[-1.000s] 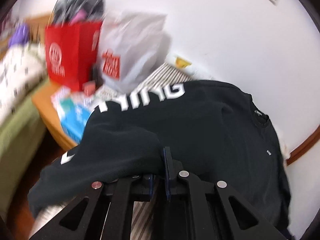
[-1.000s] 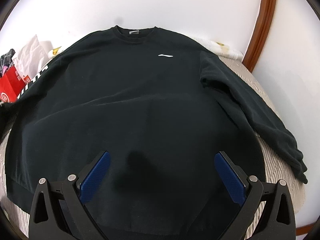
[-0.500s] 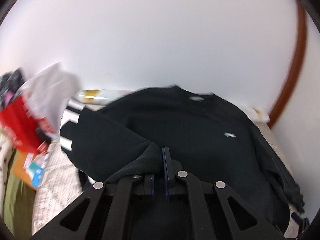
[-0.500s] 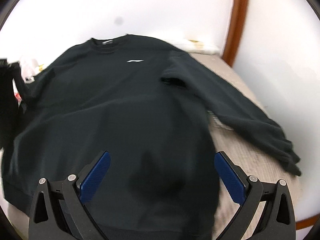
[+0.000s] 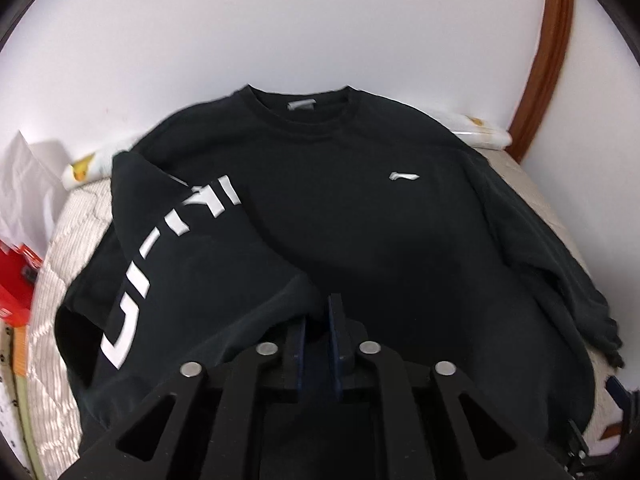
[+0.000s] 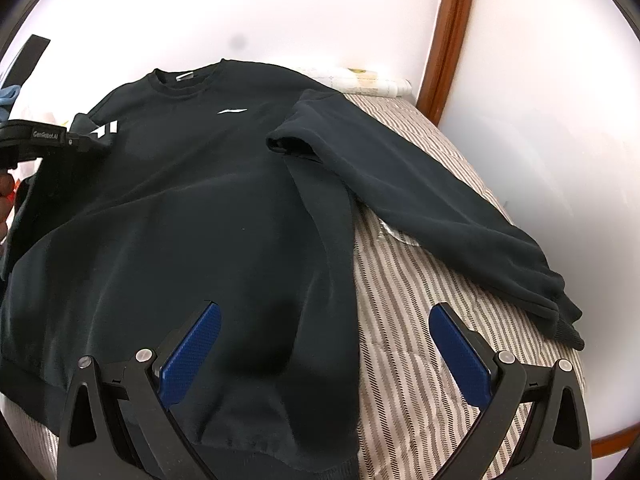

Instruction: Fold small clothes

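A black sweatshirt [image 5: 360, 216] lies face up on a striped bed, collar toward the wall; it also shows in the right wrist view [image 6: 192, 216]. My left gripper [image 5: 318, 320] is shut on the cuff of its lettered sleeve [image 5: 168, 256] and holds it folded over the body. That gripper shows at the left edge of the right wrist view [image 6: 44, 140]. My right gripper [image 6: 324, 344] is open and empty, low over the hem's right side. The other sleeve [image 6: 420, 200] lies stretched out to the right on the bed.
The striped bed cover [image 6: 420, 340] is bare right of the sweatshirt. A white wall and a brown wooden frame [image 6: 444, 40] stand behind. A rolled white cloth [image 6: 360, 80] lies at the wall. A red bag [image 5: 16, 276] and a white bag [image 5: 28, 184] sit at the left.
My left gripper has carried the lettered sleeve rightward over the sweatshirt's body. My right gripper has shifted right along the hem, still open.
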Motion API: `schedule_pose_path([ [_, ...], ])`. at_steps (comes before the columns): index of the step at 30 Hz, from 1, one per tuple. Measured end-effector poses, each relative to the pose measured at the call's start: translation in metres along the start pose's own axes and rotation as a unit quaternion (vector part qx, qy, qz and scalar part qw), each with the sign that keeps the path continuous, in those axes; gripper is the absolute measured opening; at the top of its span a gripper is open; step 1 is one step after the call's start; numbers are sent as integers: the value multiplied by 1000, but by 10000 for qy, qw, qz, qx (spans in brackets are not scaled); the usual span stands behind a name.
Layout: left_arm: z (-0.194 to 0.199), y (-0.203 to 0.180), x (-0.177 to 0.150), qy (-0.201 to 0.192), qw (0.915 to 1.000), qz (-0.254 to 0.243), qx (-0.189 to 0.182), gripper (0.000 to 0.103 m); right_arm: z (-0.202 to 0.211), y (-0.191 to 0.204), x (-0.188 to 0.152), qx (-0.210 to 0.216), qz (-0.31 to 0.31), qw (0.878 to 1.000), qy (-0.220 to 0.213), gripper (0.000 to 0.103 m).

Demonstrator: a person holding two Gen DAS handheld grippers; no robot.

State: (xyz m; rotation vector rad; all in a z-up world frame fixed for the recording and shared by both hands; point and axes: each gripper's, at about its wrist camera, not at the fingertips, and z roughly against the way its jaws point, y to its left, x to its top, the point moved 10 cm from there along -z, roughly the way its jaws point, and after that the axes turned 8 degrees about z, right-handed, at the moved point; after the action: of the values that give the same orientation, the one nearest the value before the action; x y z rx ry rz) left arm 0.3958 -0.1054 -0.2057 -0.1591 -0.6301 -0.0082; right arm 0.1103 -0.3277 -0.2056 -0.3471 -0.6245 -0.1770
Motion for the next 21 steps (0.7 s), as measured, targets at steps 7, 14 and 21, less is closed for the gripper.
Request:
schedule_pose_path([
  [7,55,29,-20,-203,9974,272,-640,53,13,52,23,351,381,9983,-252,102],
  [14,113,144,-37,-732,9928,904,-273,71,30,162,59,991,1166,9866,-568,102],
  [21,108,260,-79,-414,9848,1599,535,71,54,282,89,1392,2213,9581,-1169,102],
])
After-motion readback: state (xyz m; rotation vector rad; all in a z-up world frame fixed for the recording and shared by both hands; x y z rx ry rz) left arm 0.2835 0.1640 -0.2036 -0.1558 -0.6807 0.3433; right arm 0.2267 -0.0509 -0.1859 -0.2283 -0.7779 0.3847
